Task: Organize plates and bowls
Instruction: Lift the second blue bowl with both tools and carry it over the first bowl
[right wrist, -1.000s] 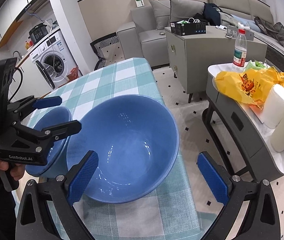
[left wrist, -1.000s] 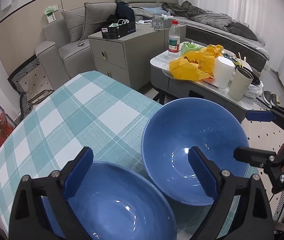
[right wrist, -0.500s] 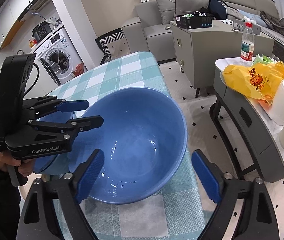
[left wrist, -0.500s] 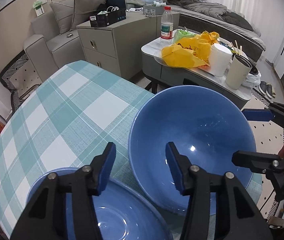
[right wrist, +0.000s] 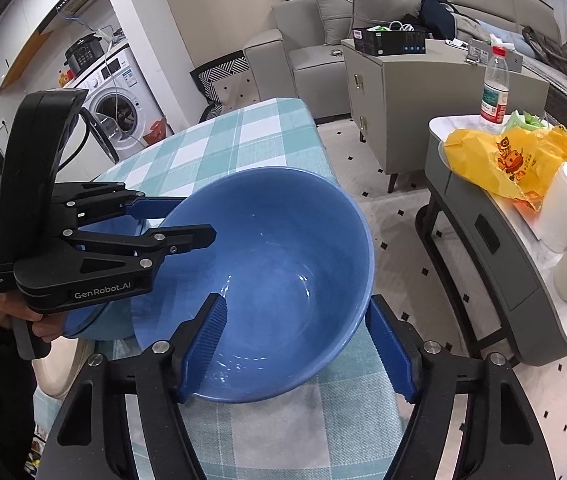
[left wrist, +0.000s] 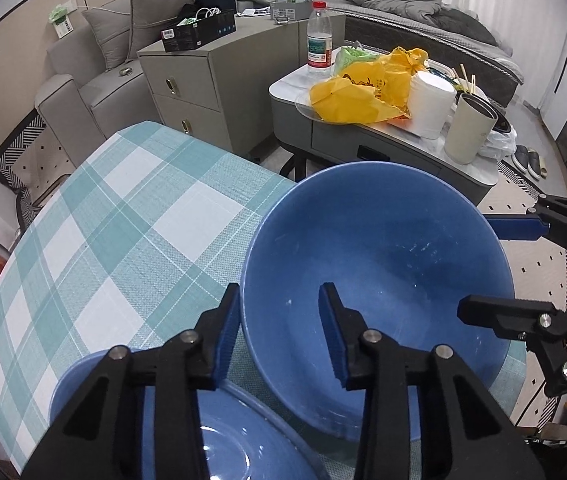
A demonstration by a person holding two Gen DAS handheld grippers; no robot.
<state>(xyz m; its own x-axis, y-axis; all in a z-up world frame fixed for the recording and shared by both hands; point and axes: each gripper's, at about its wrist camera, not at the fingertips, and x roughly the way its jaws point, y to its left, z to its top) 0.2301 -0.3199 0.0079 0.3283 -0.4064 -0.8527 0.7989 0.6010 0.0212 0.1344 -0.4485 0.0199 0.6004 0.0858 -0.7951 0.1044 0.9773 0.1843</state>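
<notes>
Blue and deep, the large bowl (right wrist: 283, 280) sits at the counter (left wrist: 123, 220) edge on the checked cloth. Your left gripper (left wrist: 279, 332) straddles its near rim, jaws closing, pads not yet pressing. Your right gripper (right wrist: 295, 344) straddles the opposite rim, also closing. A smaller blue bowl (left wrist: 243, 440) sits beside it.

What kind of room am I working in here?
Probably a small studio flat: a grey upholstered sofa, a bed with rumpled grey bedding and a white front-loading washing machine share one room.
</notes>
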